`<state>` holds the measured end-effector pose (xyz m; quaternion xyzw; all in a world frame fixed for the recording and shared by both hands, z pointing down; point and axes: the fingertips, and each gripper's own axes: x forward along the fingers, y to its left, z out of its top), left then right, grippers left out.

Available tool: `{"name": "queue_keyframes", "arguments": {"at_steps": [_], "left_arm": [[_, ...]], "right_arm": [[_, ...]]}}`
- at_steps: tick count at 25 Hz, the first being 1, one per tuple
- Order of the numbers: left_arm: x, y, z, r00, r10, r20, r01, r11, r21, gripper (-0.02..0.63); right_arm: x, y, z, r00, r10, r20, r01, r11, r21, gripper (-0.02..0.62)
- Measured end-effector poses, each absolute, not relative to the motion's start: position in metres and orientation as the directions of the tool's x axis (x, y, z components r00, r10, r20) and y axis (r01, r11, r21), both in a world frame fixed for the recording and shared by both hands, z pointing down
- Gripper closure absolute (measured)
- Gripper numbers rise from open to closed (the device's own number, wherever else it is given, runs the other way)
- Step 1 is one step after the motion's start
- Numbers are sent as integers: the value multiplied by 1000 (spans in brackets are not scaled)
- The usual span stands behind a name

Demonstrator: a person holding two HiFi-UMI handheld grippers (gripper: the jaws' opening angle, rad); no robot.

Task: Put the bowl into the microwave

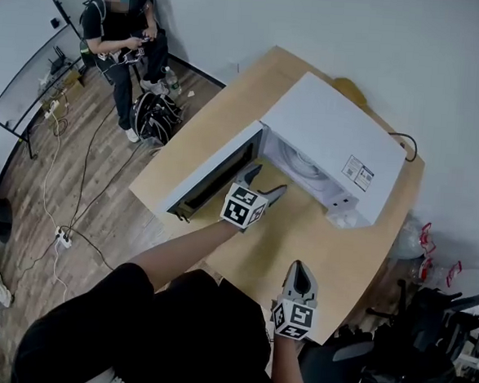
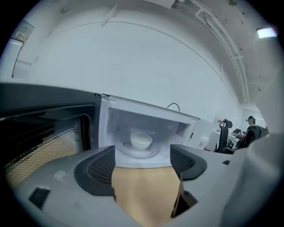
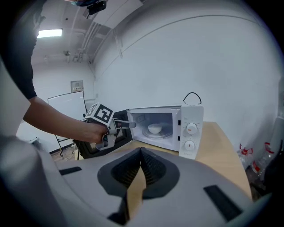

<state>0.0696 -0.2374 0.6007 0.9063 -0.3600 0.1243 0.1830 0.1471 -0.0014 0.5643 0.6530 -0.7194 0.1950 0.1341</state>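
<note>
Your left tongs (image 2: 142, 160) are released right now, the grey ribbed jaws spread wide with nothing between them except a strip of the light wooden table (image 2: 143, 195), so that side isn't carrying anything. They sit low over the table just in front of the open mouth of the boxy white microwave (image 2: 105, 128). Your right tongs (image 3: 141, 153) are clenched tip to tip on nothing, held back near your body and well apart from the oven. The small white bowl (image 2: 141, 140) is already inside, sitting upright on the round glass turntable (image 2: 120, 150) roughly in the middle of the cavity, not touching the walls as far as I can tell. The dark-windowed microwave door (image 2: 44, 133) is swung fully open to your left, and the left tongs are just beside its inner face. So I'd say the placing part is basically done and you're at the pull-back-and-finish stage. If you want to close up, the next move is probably to get the left tongs clear of the opening, go around to the outside of the door and push it shut smoothly, without jolting the oven and sliding the bowl off centre.
</note>
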Motion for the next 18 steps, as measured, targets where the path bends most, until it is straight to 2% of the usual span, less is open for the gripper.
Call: {"name": "queue_keyframes", "arguments": {"at_steps": [13, 18], "left_arm": [[-40, -57, 488, 769, -625, 133, -632, -713, 304, 244], [-71, 36, 463, 843, -533, 73, -519, -769, 373, 245]], "right_arm": [[70, 94, 520, -24, -912, 409, -996, -11, -84, 535], [46, 136, 488, 18, -928, 373, -997, -47, -69, 535]]}}
